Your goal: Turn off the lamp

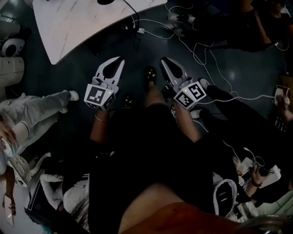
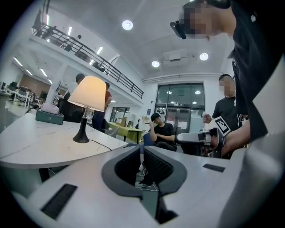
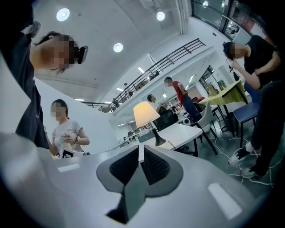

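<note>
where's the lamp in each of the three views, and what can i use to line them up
Head view: the lamp shows only as a dark bit at the top edge, probably its base.
Left gripper view: lamp at the left, lit, standing on the table.
Right gripper view: lamp near the centre, lit.
Shared landmark: the white table under it.

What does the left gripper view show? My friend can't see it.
A lit lamp with a cream shade and black base stands on a white table at the left. The left gripper fills the foreground, grey jaws close together and holding nothing; people are in the bright hall behind.
</note>
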Motion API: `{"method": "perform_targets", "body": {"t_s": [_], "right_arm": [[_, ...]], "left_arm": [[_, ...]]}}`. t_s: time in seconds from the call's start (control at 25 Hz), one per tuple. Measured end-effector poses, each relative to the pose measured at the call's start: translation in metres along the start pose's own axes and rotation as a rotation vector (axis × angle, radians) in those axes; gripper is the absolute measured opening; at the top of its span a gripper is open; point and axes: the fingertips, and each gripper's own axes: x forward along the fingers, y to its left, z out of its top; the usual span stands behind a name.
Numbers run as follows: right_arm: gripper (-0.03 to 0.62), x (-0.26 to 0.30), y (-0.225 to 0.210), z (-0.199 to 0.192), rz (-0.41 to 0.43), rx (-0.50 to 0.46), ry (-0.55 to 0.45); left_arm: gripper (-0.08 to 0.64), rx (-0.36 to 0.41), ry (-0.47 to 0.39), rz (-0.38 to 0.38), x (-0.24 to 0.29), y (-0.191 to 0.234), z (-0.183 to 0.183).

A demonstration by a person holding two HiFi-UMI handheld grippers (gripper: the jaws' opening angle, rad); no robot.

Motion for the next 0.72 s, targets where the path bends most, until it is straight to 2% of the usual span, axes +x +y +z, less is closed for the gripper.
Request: {"method": "perform_targets", "body": {"t_s": [0.12, 0.32, 0.48, 0.56, 0.72], "right_arm": [[0.011, 0.017, -0.023, -0.001, 0.034, 0.0, 0.034], [0.018, 0.047, -0.062, 0.001, 0.085, -0.006, 0.093], [0.023, 0.072, -0.089, -0.003, 0.123, -0.039, 0.148], [0.026, 0.083, -0.101, -0.006, 0.139, -0.051, 0.174], [0.031, 0.113, -0.117, -0.014, 0.175, -0.082, 0.224]], "left_arm": [[0.009, -0.037, 0.009, 0.026, 0.019, 0.002, 0.001], [0.009, -0.047, 0.023, 0.091, 0.05, 0.018, -0.005], [0.011, -0.029, -0.03, 0.077, 0.08, 0.027, -0.01], [0.061, -0.038, -0.018, 0.085, 0.093, 0.031, -0.015], [0.069, -0.002, 0.023, 0.109, 0.113, 0.042, -0.027]]}}
